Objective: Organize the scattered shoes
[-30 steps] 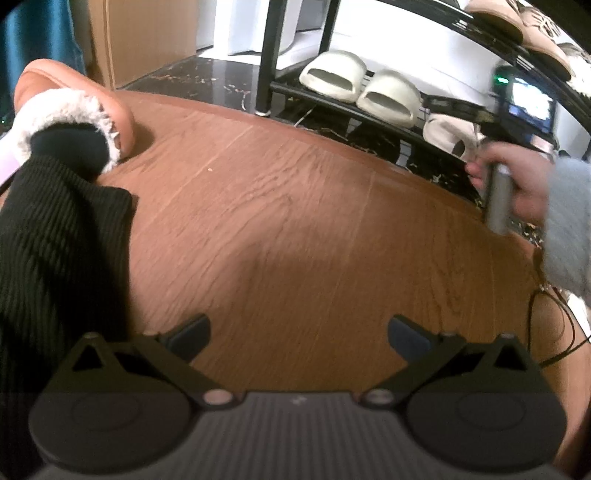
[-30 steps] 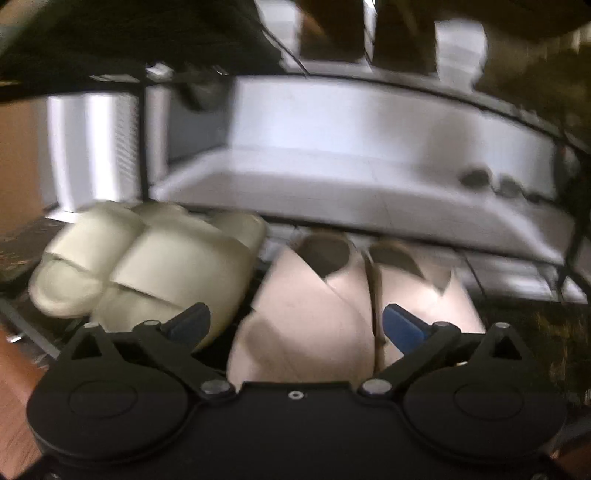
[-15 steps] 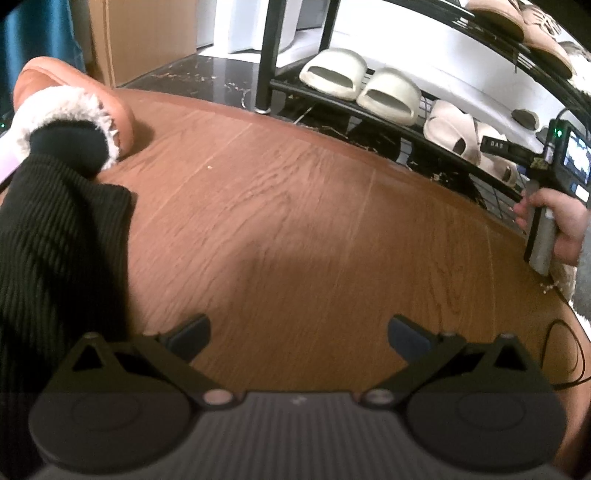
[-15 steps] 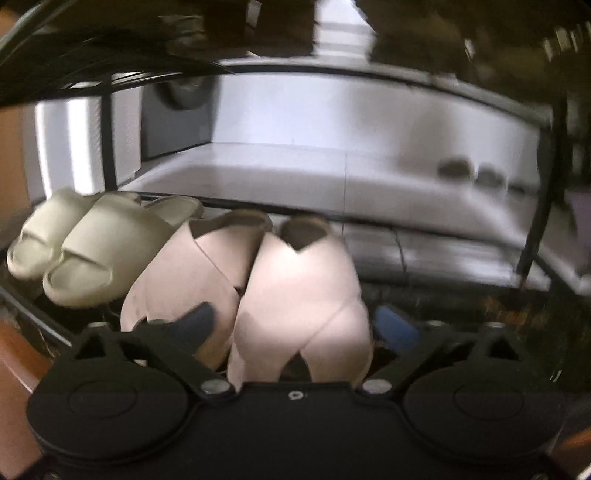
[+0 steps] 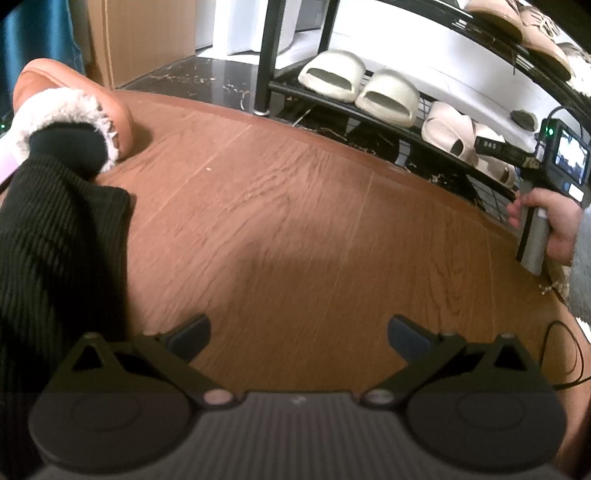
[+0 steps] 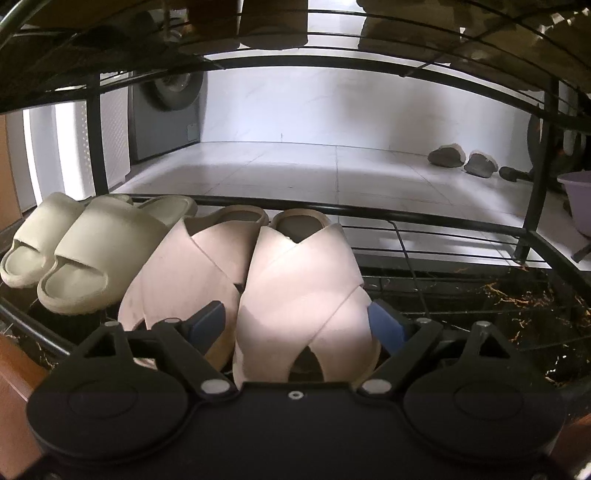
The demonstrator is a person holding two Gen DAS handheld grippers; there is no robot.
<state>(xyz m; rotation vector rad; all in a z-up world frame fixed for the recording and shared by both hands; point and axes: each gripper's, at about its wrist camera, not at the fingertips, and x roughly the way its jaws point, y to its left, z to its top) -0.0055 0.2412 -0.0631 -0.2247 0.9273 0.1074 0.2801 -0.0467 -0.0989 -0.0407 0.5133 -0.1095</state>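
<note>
Two pale pink cross-strap slippers (image 6: 192, 266) stand side by side on the bottom shelf of a black wire rack (image 6: 443, 229), beside a pair of cream slides (image 6: 85, 251). My right gripper (image 6: 295, 321) straddles the toe of the right pink slipper (image 6: 303, 280). Its jaws are opening, and the left pad stands a little off the slipper. My left gripper (image 5: 299, 332) hovers open over the wooden floor (image 5: 295, 206) with nothing between its fingers. In the left wrist view the same cream slides (image 5: 332, 74) and pink slippers (image 5: 450, 129) show, with a hand (image 5: 554, 221) holding the right gripper's handle.
An orange slipper with white fleece lining (image 5: 74, 96) is on a foot, with a black ribbed trouser leg (image 5: 55, 240), at the left. More shoes (image 5: 495, 18) lie on the rack's upper shelf. Two grey slippers (image 6: 461, 158) and a basin (image 6: 580, 199) sit behind the rack. A cable (image 5: 569, 354) trails at right.
My right gripper has slid right along the shelf from between the two pairs to around the right pink slipper. Its jaws narrowed, then widened. My left gripper has not moved.
</note>
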